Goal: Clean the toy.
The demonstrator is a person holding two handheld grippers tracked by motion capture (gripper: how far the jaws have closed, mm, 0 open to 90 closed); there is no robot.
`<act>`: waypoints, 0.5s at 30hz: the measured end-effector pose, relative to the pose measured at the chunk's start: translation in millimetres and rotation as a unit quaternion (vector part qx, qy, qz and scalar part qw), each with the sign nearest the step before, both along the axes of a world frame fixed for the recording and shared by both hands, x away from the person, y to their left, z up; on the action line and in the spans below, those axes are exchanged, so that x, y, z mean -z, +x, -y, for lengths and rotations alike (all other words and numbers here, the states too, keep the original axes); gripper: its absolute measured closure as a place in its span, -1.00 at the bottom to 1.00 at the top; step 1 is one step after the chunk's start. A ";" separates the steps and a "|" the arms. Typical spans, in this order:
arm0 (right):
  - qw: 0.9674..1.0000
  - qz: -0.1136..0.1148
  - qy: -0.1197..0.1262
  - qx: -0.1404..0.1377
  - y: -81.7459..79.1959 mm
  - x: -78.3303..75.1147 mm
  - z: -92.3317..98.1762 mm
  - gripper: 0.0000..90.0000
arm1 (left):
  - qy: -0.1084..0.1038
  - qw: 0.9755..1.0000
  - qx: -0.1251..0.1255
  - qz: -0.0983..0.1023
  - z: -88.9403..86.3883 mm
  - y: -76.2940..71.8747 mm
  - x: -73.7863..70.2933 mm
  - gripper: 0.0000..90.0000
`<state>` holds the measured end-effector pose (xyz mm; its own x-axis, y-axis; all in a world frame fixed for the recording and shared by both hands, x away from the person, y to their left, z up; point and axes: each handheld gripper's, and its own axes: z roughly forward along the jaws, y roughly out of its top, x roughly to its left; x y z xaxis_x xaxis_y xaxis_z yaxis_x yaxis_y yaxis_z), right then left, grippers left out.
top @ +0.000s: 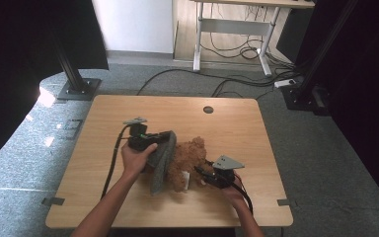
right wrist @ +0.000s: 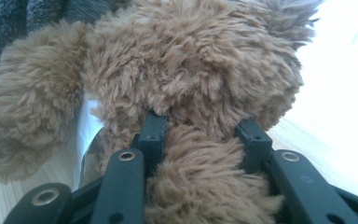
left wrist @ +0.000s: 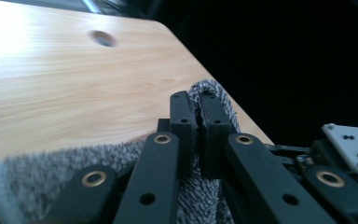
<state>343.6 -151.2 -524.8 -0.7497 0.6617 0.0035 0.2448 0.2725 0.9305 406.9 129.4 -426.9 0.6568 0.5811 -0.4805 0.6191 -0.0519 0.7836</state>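
Note:
A brown plush teddy bear (top: 187, 163) lies near the middle of the wooden table (top: 227, 128). A grey knitted cloth (top: 162, 160) hangs beside it on the left, lifted at its top edge. My left gripper (top: 165, 137) is shut on that cloth; in the left gripper view the jaws pinch a fold of the cloth (left wrist: 214, 100) between them. My right gripper (top: 201, 173) is at the bear's right side, shut on a furry limb of the bear (right wrist: 200, 177), which fills the gap between its jaws. The bear's body (right wrist: 191, 60) bulges above them.
A round cable hole (top: 208, 109) sits near the table's far edge. Black frame posts (top: 74, 74) stand on the floor at far left and far right, and a desk frame (top: 237, 29) with loose cables stands behind. The table's near right corner (top: 276, 207) is bare wood.

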 end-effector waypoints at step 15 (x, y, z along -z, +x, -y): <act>0.998 0.031 -0.039 -0.024 -12.3 0.8 -2.6 0.37 | 0.096 0.995 0.027 -0.005 51.9 -6.2 24.5 0.90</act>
<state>331.3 -148.6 -525.6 -0.7779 0.6213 -0.0940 0.1720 0.3545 0.9191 400.7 77.5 -451.5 0.6847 0.6273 -0.3711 0.6197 -0.2331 0.7494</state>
